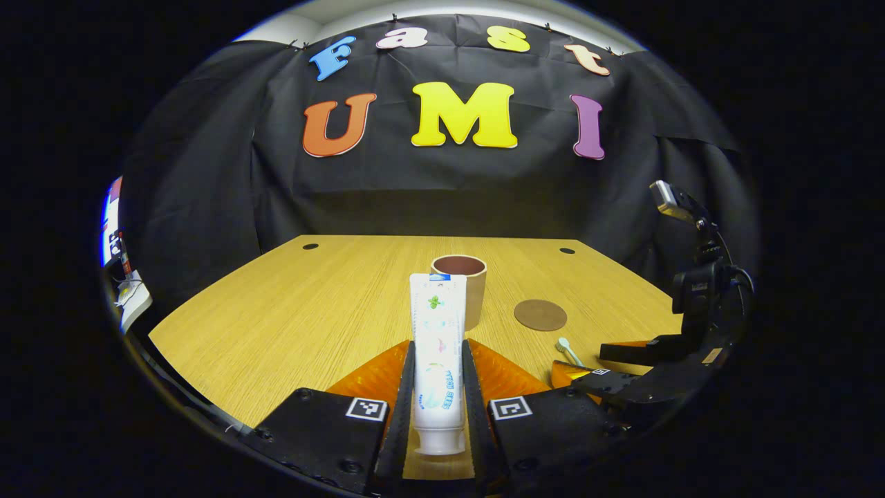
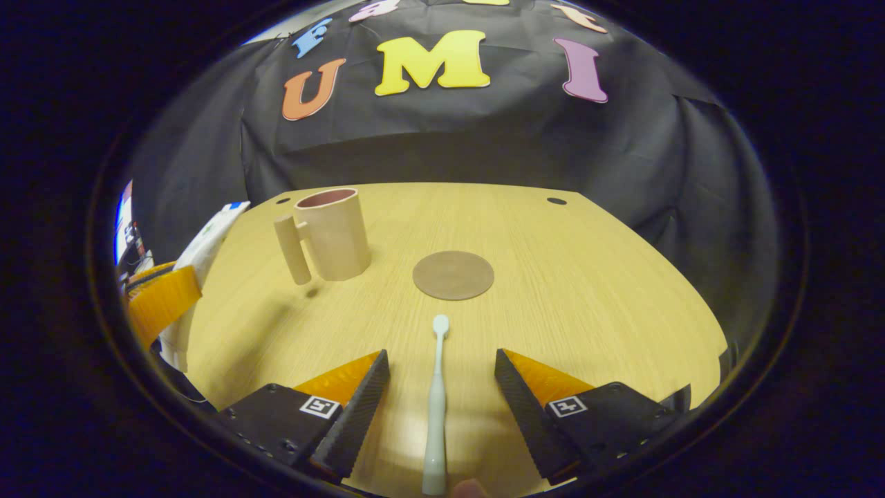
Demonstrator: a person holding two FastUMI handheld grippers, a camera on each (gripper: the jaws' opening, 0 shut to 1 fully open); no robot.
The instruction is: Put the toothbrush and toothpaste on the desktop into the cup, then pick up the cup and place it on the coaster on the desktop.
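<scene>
In the left gripper view, the left tongs (image 1: 438, 377) sit at the bottom centre of the frame, closed narrow on the toothpaste (image 1: 438, 360), with a finger pressing on each side of the tube. The tube stands upright between them, cap end down at the bottom of the frame and flat end up. Just behind its top, in the middle of the frame, stands the cup (image 1: 464, 287), mouth up, on the wooden tabletop (image 1: 290, 311). To the right of the cup, apart from it, the round brown coaster (image 1: 540, 315) lies flat. At the lower right of this frame the head of the toothbrush (image 1: 567, 349) shows beside the other tool, whose dark body rises along the right edge.

In the right gripper view, the right tongs (image 2: 441, 387) are spread wide at the bottom of the frame, and neither finger touches anything. The toothbrush (image 2: 436, 408) lies flat on the tabletop (image 2: 588, 290) between the two fingers, running straight up the frame with its head at the far end, pointing at the coaster (image 2: 453, 274). The coaster lies at the centre of the frame, just beyond the brush head and not touching it. The cup (image 2: 333, 234) stands at the upper left, its handle turned to the left. At the far left edge the toothpaste (image 2: 200, 259) shows, tilted.
</scene>
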